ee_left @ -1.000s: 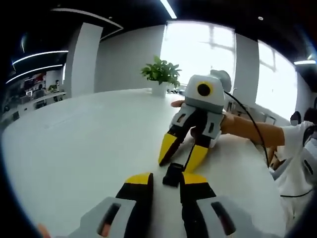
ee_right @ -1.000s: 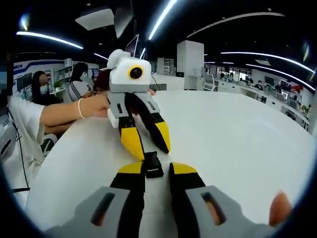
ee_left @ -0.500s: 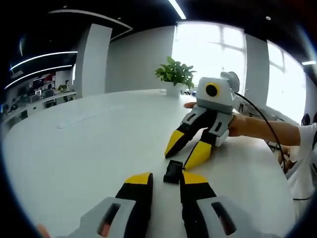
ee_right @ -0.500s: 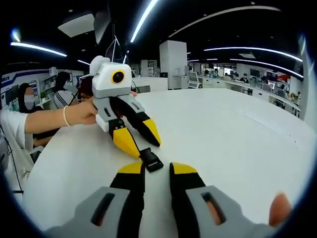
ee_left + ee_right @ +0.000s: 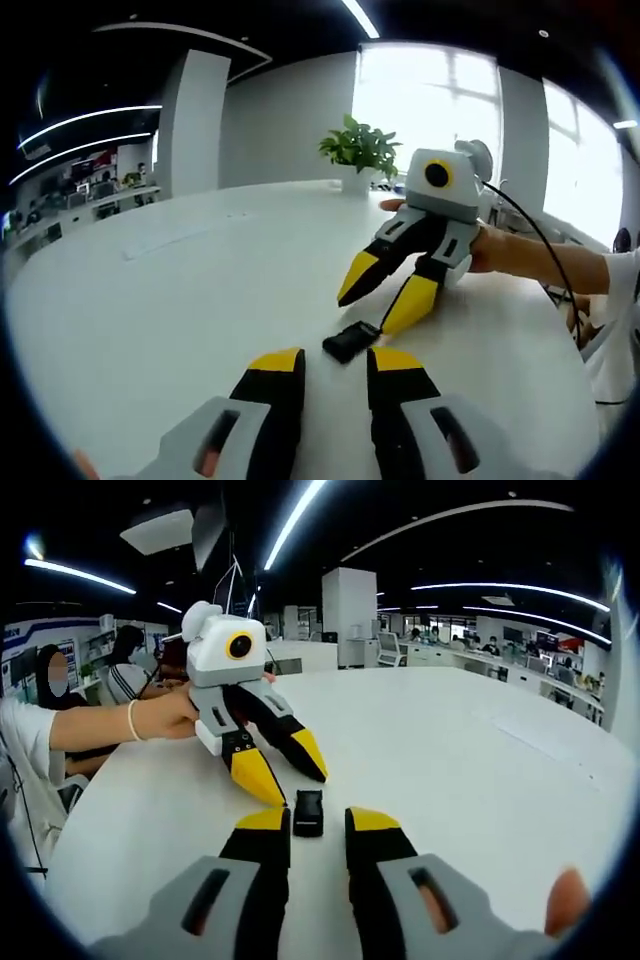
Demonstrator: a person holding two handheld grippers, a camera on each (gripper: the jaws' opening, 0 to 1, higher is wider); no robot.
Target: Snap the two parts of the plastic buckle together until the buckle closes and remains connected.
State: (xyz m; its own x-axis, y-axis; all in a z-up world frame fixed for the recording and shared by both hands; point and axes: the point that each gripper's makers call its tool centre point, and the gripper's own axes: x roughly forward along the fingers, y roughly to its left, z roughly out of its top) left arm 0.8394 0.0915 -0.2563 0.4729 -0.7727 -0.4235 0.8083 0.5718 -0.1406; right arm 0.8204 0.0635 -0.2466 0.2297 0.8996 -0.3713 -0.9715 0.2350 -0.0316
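Observation:
A small black plastic buckle [image 5: 350,341] lies flat on the white table [image 5: 180,290], looking like one joined piece. It rests just beyond the yellow tips of my left gripper [image 5: 336,362], which is open and holds nothing. My right gripper [image 5: 385,297] comes in from the right, open, with its tips just above and behind the buckle. In the right gripper view the buckle [image 5: 308,812] lies between and just ahead of the tips of my right gripper [image 5: 318,822]. Beyond it, my left gripper [image 5: 288,772] hangs open over the table [image 5: 470,750].
A potted plant [image 5: 358,150] stands at the far side of the table. A person's arm [image 5: 530,262] with a black cable [image 5: 510,230] reaches in from the right. In the right gripper view, seated people [image 5: 125,655] and office desks [image 5: 450,650] lie beyond the table's edge.
The buckle has turned and now lies flat, free of both grippers. Both grippers have drawn back from it a little and stay open.

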